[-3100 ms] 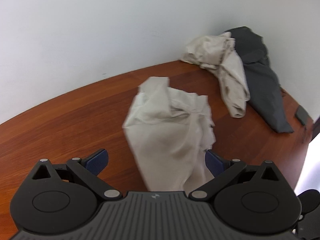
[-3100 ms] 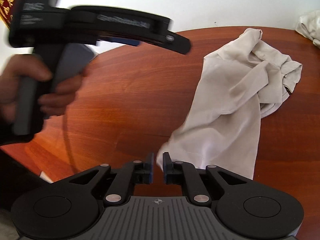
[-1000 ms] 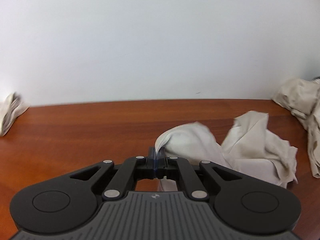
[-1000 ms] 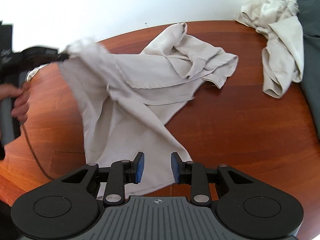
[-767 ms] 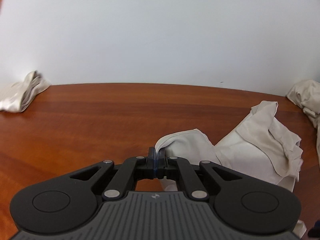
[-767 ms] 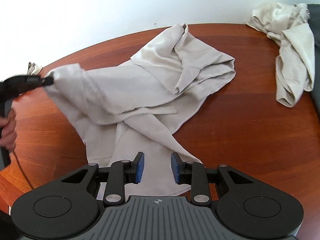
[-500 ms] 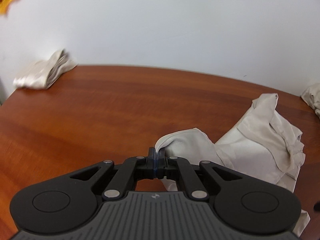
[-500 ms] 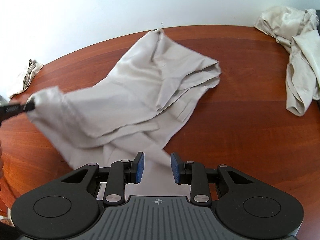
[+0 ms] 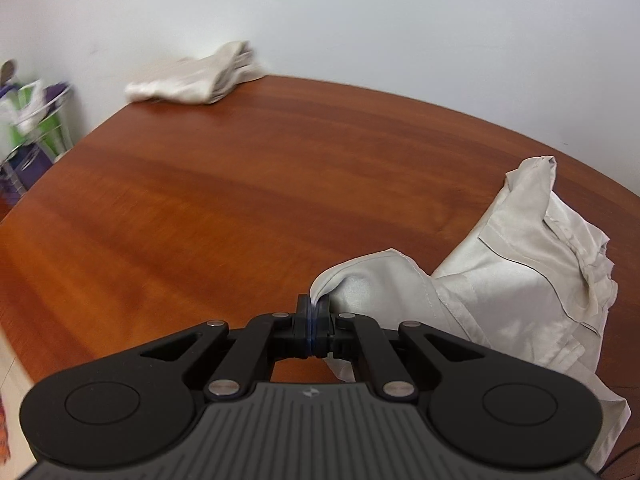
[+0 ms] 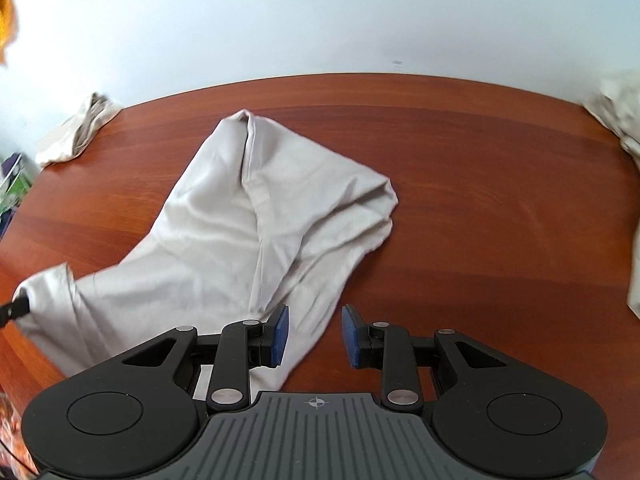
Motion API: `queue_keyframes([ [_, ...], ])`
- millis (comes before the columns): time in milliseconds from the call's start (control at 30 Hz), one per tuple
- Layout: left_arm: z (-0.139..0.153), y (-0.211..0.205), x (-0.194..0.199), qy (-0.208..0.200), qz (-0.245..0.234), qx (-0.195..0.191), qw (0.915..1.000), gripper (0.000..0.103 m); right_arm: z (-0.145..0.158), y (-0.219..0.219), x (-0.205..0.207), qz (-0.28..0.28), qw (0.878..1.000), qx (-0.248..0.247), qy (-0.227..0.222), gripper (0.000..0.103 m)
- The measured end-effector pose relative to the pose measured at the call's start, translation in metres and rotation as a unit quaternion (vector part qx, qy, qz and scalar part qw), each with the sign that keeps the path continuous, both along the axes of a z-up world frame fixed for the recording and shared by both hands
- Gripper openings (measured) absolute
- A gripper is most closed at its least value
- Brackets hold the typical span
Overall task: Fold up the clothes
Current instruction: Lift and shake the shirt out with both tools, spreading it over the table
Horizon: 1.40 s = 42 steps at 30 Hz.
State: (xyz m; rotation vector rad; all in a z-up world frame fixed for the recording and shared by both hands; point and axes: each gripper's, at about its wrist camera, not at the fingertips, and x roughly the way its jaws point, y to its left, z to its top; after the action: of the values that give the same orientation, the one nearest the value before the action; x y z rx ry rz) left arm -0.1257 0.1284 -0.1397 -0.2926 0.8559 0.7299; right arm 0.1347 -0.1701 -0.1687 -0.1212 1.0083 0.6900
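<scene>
Beige garment [image 10: 256,220]: crumpled, lying spread across the middle of the wooden table [image 10: 480,168], one corner lifted at the near left.
Left gripper [image 9: 314,316]: fingers pinched together on a fold of that garment's edge, cloth bulging out just past the blue pads [image 9: 310,322].
Right gripper [image 10: 312,334]: fingers set wide apart, holding nothing, hovering above the garment's near edge; left pad over cloth, right pad over bare wood.
Folded pale cloth [image 9: 196,76]: far left corner of the table, against the white wall [image 9: 360,20].
Second pale crumpled garment [image 10: 616,116]: far right edge, partly cut off.
</scene>
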Motion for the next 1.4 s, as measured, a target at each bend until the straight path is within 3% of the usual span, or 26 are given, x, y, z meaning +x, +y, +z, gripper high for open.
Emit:
queue_keyframes([
  [400, 0.002, 0.026, -0.072, 0.016, 0.093, 0.006, 0.9956, 0.003, -0.014, 0.092, -0.015, 0.115, 0.993, 0.008, 0.005, 0.032],
  [533, 0.009, 0.032, -0.083, 0.013, 0.103, 0.017, 0.9944, 0.003, -0.021, 0.116, -0.029, 0.143, 0.990, 0.010, 0.014, 0.035],
  [600, 0.011, 0.038, -0.084, 0.011, 0.104, 0.023, 0.9943, 0.003, -0.023, 0.120, -0.035, 0.148, 0.989, 0.008, 0.013, 0.044],
  [733, 0.015, 0.052, -0.082, 0.008, 0.091, 0.031, 0.9954, 0.003, -0.027, 0.128, -0.051, 0.152, 0.988, 0.001, 0.013, 0.046],
  [833, 0.016, 0.063, -0.080, 0.006, 0.078, 0.036, 0.9962, 0.003, -0.031, 0.132, -0.056, 0.143, 0.990, -0.017, 0.001, 0.045],
  [867, 0.017, 0.067, -0.080, 0.006, 0.074, 0.038, 0.9965, 0.003, -0.033, 0.135, -0.058, 0.139, 0.990, -0.023, 0.000, 0.039],
  [900, 0.017, 0.071, -0.079, 0.005, 0.070, 0.040, 0.9967, 0.003, -0.035, 0.132, -0.058, 0.135, 0.991, -0.021, 0.002, 0.021],
  [1000, 0.017, 0.084, -0.074, 0.004, 0.056, 0.047, 0.9973, 0.003, -0.037, 0.125, -0.057, 0.116, 0.993, -0.014, 0.000, 0.004],
  [1400, 0.010, 0.140, -0.027, 0.002, 0.001, 0.085, 0.9964, 0.003, -0.015, 0.037, -0.032, -0.031, 0.998, -0.031, -0.041, 0.003],
])
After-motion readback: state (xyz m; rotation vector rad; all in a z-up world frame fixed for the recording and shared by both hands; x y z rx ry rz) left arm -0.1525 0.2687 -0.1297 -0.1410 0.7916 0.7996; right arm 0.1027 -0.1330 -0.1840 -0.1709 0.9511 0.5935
